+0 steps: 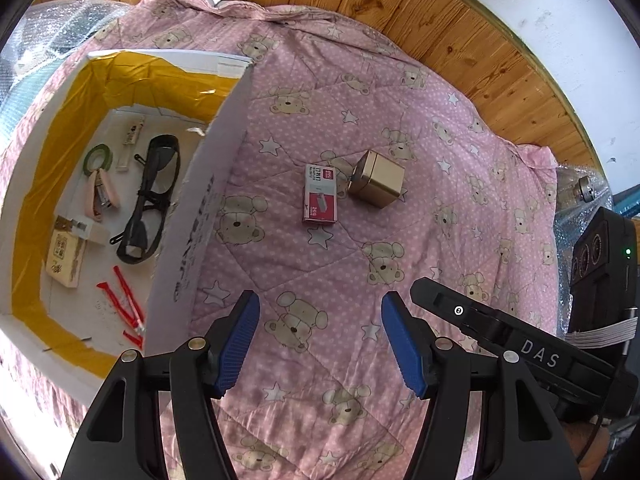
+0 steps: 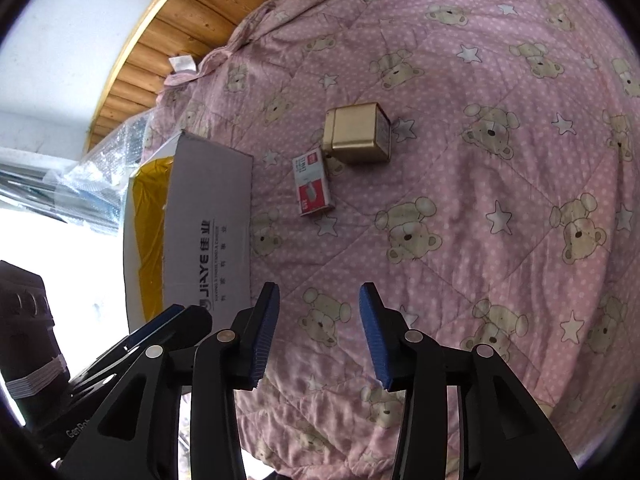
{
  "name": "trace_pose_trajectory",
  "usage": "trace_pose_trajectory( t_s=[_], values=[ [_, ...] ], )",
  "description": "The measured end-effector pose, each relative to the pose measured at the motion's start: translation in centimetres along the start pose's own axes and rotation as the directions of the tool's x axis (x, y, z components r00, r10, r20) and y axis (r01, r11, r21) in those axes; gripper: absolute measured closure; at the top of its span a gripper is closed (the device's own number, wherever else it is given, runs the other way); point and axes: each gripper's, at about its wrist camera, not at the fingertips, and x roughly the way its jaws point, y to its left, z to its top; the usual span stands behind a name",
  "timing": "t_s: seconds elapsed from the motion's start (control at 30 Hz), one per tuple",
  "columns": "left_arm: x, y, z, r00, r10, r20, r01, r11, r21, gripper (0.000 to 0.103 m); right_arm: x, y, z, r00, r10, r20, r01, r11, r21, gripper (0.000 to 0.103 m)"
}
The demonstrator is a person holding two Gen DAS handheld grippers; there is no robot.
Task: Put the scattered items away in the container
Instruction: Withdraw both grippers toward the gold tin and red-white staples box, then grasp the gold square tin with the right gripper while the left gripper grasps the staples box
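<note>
Both tools are held above a pink bear-print quilt (image 1: 400, 92), the left tool (image 1: 320, 344) and the right tool (image 2: 318, 334) each with fingers spread wide and nothing between them. A red-and-white staple box (image 1: 319, 194) is seen lying flat on the quilt, just beside a gold metal tin (image 1: 376, 178). To their left a white cardboard box (image 1: 192, 216) with yellow-taped inner walls is placed, in which black glasses (image 1: 150, 196), a green tape roll (image 1: 97, 158) and red packets (image 1: 124, 300) are contained.
</note>
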Motion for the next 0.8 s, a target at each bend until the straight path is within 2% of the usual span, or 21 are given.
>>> trace_pose_trajectory(
  t_s=[0.43,0.8],
  values=[
    [6.2,-0.3,4.0,0.997,-0.028,-0.072,0.027,1.0,-0.011,0.039,2.4,-0.9,5.7,0.998,-0.056,-0.007,0.056,0.998,0.025,0.058],
    [11.3,0.5,6.5,0.99,-0.058,-0.13,0.052,0.997,-0.049,0.039,4.8,0.0,9.6,0.993,-0.114,-0.008,0.114,0.993,-0.02,0.056]
  ],
)
